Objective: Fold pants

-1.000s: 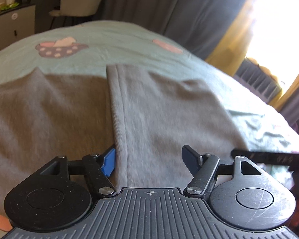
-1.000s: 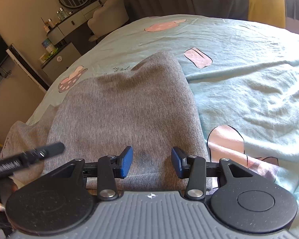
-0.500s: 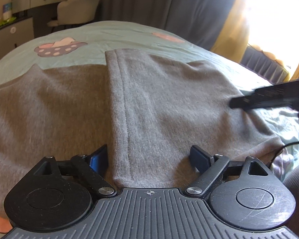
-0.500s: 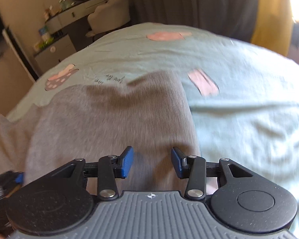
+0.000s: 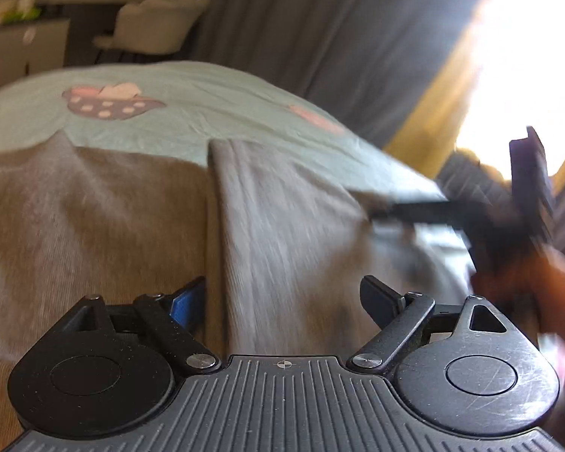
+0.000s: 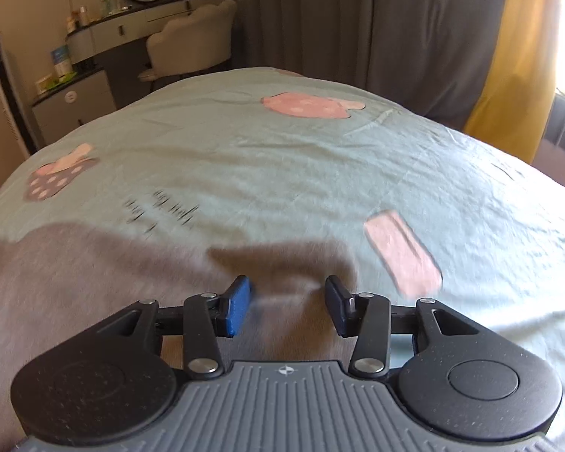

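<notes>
Grey pants point(image 5: 282, 233) lie on the mint bedsheet point(image 5: 184, 124), one part folded over the other with its hem edge running up the middle of the left wrist view. My left gripper point(image 5: 282, 301) is open, its fingers astride that folded edge. My right gripper point(image 6: 286, 301) is open and empty over the far edge of the pants point(image 6: 94, 282). The right gripper also shows blurred at the right of the left wrist view point(image 5: 501, 218), above the pants' right side.
The bedsheet point(image 6: 320, 173) with pink and purple prints stretches beyond the pants. A dresser point(image 6: 94, 49) and a beige chair point(image 6: 192, 49) stand behind the bed. Grey curtains point(image 6: 358, 19) and a yellow curtain point(image 6: 519, 56) hang at the back right.
My right gripper has moved forward over the pants to their far edge. My left gripper has opened wider over the folded edge and shifted slightly. The view has tilted up.
</notes>
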`<state>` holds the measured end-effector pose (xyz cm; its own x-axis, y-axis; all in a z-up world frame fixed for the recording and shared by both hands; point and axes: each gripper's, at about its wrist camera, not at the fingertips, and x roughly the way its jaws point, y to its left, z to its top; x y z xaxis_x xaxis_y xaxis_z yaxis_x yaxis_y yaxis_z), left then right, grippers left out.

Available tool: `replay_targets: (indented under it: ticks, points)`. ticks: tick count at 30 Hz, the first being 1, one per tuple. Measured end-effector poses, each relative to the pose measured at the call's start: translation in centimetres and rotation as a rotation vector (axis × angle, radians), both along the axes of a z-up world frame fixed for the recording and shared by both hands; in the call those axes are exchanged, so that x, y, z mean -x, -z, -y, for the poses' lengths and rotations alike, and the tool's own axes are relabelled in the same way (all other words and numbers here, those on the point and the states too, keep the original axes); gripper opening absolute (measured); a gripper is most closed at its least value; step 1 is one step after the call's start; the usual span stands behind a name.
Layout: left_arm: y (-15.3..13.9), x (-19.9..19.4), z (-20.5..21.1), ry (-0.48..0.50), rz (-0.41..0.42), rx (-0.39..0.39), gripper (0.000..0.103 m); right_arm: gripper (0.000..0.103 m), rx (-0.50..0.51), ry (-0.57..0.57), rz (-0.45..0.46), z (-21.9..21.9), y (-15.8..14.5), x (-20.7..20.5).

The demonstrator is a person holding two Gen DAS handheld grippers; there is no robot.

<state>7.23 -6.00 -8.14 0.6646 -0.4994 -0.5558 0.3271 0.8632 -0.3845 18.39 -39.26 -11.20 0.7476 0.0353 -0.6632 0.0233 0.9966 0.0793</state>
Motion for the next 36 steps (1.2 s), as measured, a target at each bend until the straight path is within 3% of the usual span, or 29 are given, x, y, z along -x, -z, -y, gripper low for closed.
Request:
replay_targets:
  ticks: [4,6,9,12,14,16,20,24,26,29,36]
  points:
    - [1.1,-2.8,-2.2,-0.009,-0.15,0.201,0.091,0.048,0.011,-0.026,-0.032,-0.4,-0.4,6.0]
    - [1.5,-3.4,-3.3,-0.028,-0.192,0.308,0.089,0.062,0.019,-0.03,-0.064,-0.7,-0.6,8.6]
    - [2.3,-4.4,-4.3,-0.024,-0.268,0.434,0.085,0.07,-0.06,-0.025,-0.121,-0.6,-0.6,11.1]
    - [2.6,-4.2,-4.7,-0.048,-0.28,0.429,0.067,0.07,-0.084,0.007,-0.137,-0.6,-0.7,11.7]
    - [2.5,-3.9,-4.8,-0.058,-0.274,0.395,0.049,0.071,-0.079,0.024,-0.15,-0.9,-0.6,11.6]
    - [2.5,-3.3,-5.1,-0.098,-0.27,0.35,0.038,0.078,-0.073,0.024,-0.148,-1.4,-0.6,11.8]
    - [1.9,-2.3,-5.9,-0.161,-0.26,0.337,0.041,0.082,-0.086,0.019,-0.13,-1.8,-0.6,12.6]
    - [0.7,-1.2,-7.1,-0.265,-0.239,0.308,0.061,0.082,-0.138,0.037,-0.108,-1.0,-0.8,12.9]
    - [0.0,-0.7,-8.3,-0.336,-0.24,0.292,0.076,0.082,-0.165,0.043,-0.097,-0.7,-0.7,13.1]
    - [-1.5,-0.1,-10.6,-0.416,-0.261,0.291,0.081,0.084,-0.181,0.037,-0.093,-0.5,-0.6,13.0]
    - [-6.8,2.0,-20.3,-0.572,-0.158,0.455,0.088,0.085,-0.264,0.043,-0.06,0.4,-0.3,12.8]
